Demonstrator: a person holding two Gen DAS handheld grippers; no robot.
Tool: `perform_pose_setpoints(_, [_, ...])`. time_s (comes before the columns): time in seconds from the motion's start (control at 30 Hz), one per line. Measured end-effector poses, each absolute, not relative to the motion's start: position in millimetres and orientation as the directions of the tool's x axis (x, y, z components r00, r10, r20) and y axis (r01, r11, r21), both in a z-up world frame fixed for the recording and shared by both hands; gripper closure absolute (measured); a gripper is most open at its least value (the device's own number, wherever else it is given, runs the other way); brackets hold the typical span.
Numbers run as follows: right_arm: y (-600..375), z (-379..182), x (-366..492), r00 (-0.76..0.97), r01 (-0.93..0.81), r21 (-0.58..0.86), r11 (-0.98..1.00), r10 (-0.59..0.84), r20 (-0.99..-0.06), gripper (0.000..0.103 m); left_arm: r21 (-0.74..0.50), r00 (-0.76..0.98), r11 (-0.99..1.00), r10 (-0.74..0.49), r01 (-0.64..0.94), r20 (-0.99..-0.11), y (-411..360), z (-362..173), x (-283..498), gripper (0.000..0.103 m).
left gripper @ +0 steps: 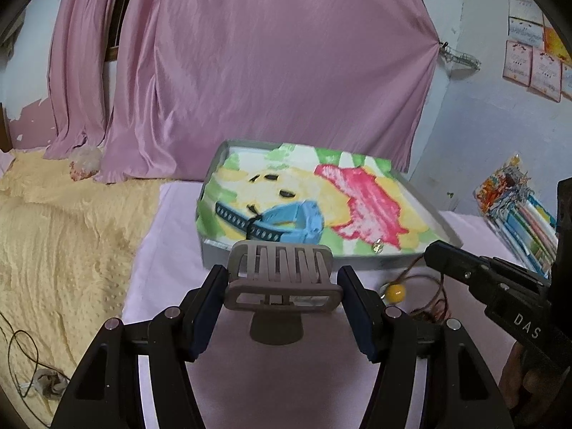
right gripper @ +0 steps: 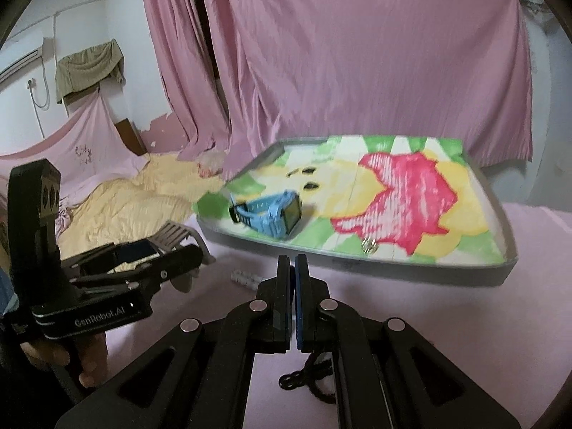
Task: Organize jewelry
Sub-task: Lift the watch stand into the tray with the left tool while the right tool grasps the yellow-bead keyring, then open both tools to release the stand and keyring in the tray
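Left gripper (left gripper: pixel 282 286) is clamped on a beige hair claw clip (left gripper: pixel 282 277), held by its sides between the blue pads (left gripper: pixel 207 318), teeth pointing forward. It is held above the pink sheet (left gripper: pixel 171 221), just short of the tray's near rim. From the right wrist view the same gripper (right gripper: pixel 193 250) is seen to the left with the clip (right gripper: pixel 171 236) sticking out ahead.

Right gripper (right gripper: pixel 293 271) is pressed nearly shut; a black cord (right gripper: pixel 304 375) hangs out below the fingers, so it appears to be pinched there, though the contact point is hidden.

Gray tray (left gripper: pixel 214 254) is lined with a green, yellow and pink cloth (left gripper: pixel 361 200). In it: a blue watch (left gripper: pixel 296 221) with a dark perforated strap (left gripper: pixel 236 220) at the left near corner, a small metallic piece (left gripper: pixel 377 248) close to the near rim, type not readable, and dark marks near the back that cannot be identified.

On the sheet outside the tray: a yellow bead (left gripper: pixel 396 293) on a brown cord (left gripper: pixel 429 300) between tray and right gripper (left gripper: pixel 434 252), and a small white item (right gripper: pixel 246 278), blurred.
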State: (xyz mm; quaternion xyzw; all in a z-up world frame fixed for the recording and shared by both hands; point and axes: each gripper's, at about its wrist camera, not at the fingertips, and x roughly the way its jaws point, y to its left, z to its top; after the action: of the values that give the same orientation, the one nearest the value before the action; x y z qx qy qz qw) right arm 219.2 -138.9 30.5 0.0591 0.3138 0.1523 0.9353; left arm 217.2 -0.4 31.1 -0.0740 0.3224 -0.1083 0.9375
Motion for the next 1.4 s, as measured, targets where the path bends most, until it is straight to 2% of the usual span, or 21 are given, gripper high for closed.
perform_pose_setpoints(0.3, [-165.7, 65.3, 226.2, 0.838, -0.199, 0.173, 0.965, 0.259, -0.481, 0.101, -0.252, 0.794, 0.950, -0.295, 0.185, -0.531, -24.6, 49.4, 240.7, 0.042])
perform_pose_setpoints(0.5, [-189.1, 76.3, 249.2, 0.864, -0.156, 0.162, 0.974, 0.214, -0.455, 0.101, -0.254, 0.779, 0.941, -0.329, 0.223, -0.533, -51.7, 52.3, 267.6, 0.042])
perform_pose_setpoints(0.83, [-230.3, 41.0, 286.0, 0.825, -0.085, 0.219, 0.972, 0.192, -0.531, 0.100, -0.214, 0.692, 0.935, -0.353, 0.282, -0.630, -104.1, 31.0, 303.1, 0.042])
perform_pose_setpoints(1.1, [-248.8, 13.3, 292.8, 0.784, -0.057, 0.267, 0.962, 0.209, -0.585, 0.100, -0.179, 0.641, 0.949, -0.307, 0.258, -0.703, -113.5, 11.8, 315.2, 0.042])
perform_pose_setpoints(1.4, [-251.4, -1.3, 292.8, 0.754, -0.041, 0.271, 0.962, 0.208, -0.623, 0.099, -0.177, 0.634, 0.951, -0.301, 0.253, -0.713, -113.6, 9.0, 314.2, 0.041])
